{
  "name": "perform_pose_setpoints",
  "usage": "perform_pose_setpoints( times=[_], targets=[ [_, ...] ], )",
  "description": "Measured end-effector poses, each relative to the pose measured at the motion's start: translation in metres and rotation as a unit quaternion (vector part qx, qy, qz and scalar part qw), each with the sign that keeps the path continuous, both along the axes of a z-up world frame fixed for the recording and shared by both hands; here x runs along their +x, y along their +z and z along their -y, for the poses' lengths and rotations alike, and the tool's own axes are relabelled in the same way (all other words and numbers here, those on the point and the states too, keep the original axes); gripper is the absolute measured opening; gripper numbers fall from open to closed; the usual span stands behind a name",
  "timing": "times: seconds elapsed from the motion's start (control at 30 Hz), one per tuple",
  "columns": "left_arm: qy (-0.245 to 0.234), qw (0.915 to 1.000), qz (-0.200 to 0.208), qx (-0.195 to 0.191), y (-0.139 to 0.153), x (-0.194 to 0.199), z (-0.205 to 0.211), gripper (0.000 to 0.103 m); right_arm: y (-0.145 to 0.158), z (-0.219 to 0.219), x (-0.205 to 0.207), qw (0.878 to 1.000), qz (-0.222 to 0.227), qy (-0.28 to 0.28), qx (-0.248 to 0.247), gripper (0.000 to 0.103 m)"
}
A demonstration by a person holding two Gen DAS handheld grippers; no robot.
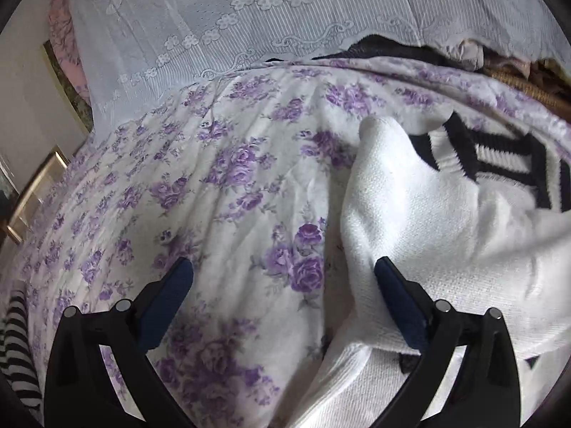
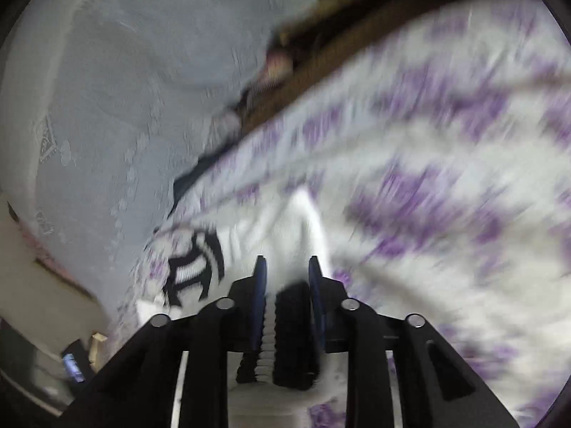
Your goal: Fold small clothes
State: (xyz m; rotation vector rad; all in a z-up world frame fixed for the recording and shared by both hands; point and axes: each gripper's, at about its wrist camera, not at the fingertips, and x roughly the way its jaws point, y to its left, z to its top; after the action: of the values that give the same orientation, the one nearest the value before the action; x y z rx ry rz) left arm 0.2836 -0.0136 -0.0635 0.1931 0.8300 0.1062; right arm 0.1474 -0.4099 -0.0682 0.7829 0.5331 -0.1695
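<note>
A white knit sweater (image 1: 428,221) with black striped trim lies crumpled on the right of the floral bedspread (image 1: 214,178). My left gripper (image 1: 283,264) is wide open just above the bed. Its right finger (image 1: 392,285) rests over the sweater's edge and its left finger (image 1: 175,285) is over bare bedspread. In the blurred right wrist view, my right gripper (image 2: 287,260) stands narrow with the sweater's black ribbed trim (image 2: 291,321) bunched between its pads, filling the gap. The white sweater (image 2: 249,235) stretches away from the fingertips.
A white lace cloth (image 1: 249,18) hangs behind the bed. Dark clothes (image 1: 385,48) and a wicker basket (image 1: 528,89) sit at the far right edge. A black-and-white striped garment (image 1: 14,349) lies at the near left corner.
</note>
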Motion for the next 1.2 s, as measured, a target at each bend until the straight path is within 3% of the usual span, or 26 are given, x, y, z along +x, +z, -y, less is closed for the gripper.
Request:
perform_pose_setpoints(
  times=[0.03, 0.13, 0.23, 0.27, 0.33, 0.37, 0.4, 0.43, 0.47, 0.6, 0.7, 0.77, 0.83, 0.9, 0.93, 1.0, 1.1, 1.2],
  targets=[
    [-0.002, 0.9996, 0.003, -0.028, 0.009, -0.001, -0.006, 0.099, 0.009, -0.004, -0.006, 1.0, 0.01, -0.001, -0.018, 0.026],
    [-0.032, 0.9959, 0.021, -0.082, 0.033, -0.004, -0.006, 0.099, 0.023, -0.026, 0.003, 0.998, 0.025, 0.063, -0.016, 0.025],
    [-0.097, 0.9921, 0.016, -0.078, 0.042, 0.0, 0.021, 0.099, 0.019, -0.057, 0.028, 0.99, -0.011, 0.126, -0.055, 0.024],
    [-0.111, 0.9914, 0.009, -0.068, 0.039, 0.005, 0.029, 0.099, 0.014, -0.065, 0.036, 0.988, -0.026, 0.137, -0.067, 0.024],
    [-0.118, 0.9916, -0.016, -0.049, 0.022, 0.019, 0.043, 0.099, -0.006, -0.07, 0.053, 0.983, -0.079, 0.143, -0.086, 0.014],
    [-0.113, 0.9922, -0.038, -0.035, 0.008, 0.029, 0.049, 0.099, -0.01, -0.067, 0.056, 0.983, -0.085, 0.14, -0.088, 0.006],
    [-0.085, 0.9941, -0.067, -0.007, -0.015, 0.044, 0.049, 0.099, -0.01, -0.062, 0.055, 0.984, -0.082, 0.138, -0.078, 0.005],
    [-0.073, 0.9939, -0.08, -0.018, -0.028, 0.053, 0.044, 0.099, -0.01, -0.059, 0.052, 0.985, -0.079, 0.14, -0.065, 0.004],
    [-0.068, 0.9927, -0.079, -0.061, -0.028, 0.056, 0.033, 0.099, -0.009, -0.057, 0.05, 0.986, -0.074, 0.14, -0.059, 0.004],
    [-0.02, 0.9951, -0.055, -0.081, -0.012, 0.055, 0.008, 0.099, 0.013, -0.062, 0.04, 0.988, -0.026, 0.121, -0.093, 0.015],
    [-0.035, 0.9869, -0.035, -0.153, 0.007, 0.051, -0.005, 0.099, 0.022, -0.067, 0.045, 0.986, -0.016, 0.115, -0.116, 0.032],
    [-0.052, 0.9887, -0.011, -0.141, 0.022, 0.047, 0.003, 0.099, 0.016, -0.065, 0.055, 0.986, -0.031, 0.115, -0.119, 0.032],
    [-0.062, 0.9948, 0.001, -0.081, 0.025, 0.051, 0.02, 0.099, -0.001, -0.061, 0.073, 0.983, -0.084, 0.114, -0.118, 0.032],
    [-0.035, 0.999, -0.027, 0.0, 0.0, 0.072, 0.033, 0.099, -0.006, -0.053, 0.077, 0.985, -0.081, 0.114, -0.098, 0.031],
    [-0.023, 0.9987, -0.044, 0.014, -0.013, 0.082, 0.032, 0.099, -0.004, -0.05, 0.075, 0.987, -0.076, 0.113, -0.09, 0.031],
    [-0.006, 0.9974, -0.059, -0.042, -0.018, 0.091, 0.016, 0.099, 0.002, -0.05, 0.064, 0.989, -0.055, 0.1, -0.097, 0.033],
    [0.032, 0.9975, -0.014, -0.061, 0.004, 0.073, -0.01, 0.098, 0.022, -0.071, 0.051, 0.981, -0.023, 0.115, -0.152, 0.033],
    [-0.011, 0.9889, 0.014, -0.148, 0.027, 0.045, -0.032, 0.098, 0.031, -0.104, 0.048, 0.968, -0.02, 0.164, -0.19, 0.04]
  ],
)
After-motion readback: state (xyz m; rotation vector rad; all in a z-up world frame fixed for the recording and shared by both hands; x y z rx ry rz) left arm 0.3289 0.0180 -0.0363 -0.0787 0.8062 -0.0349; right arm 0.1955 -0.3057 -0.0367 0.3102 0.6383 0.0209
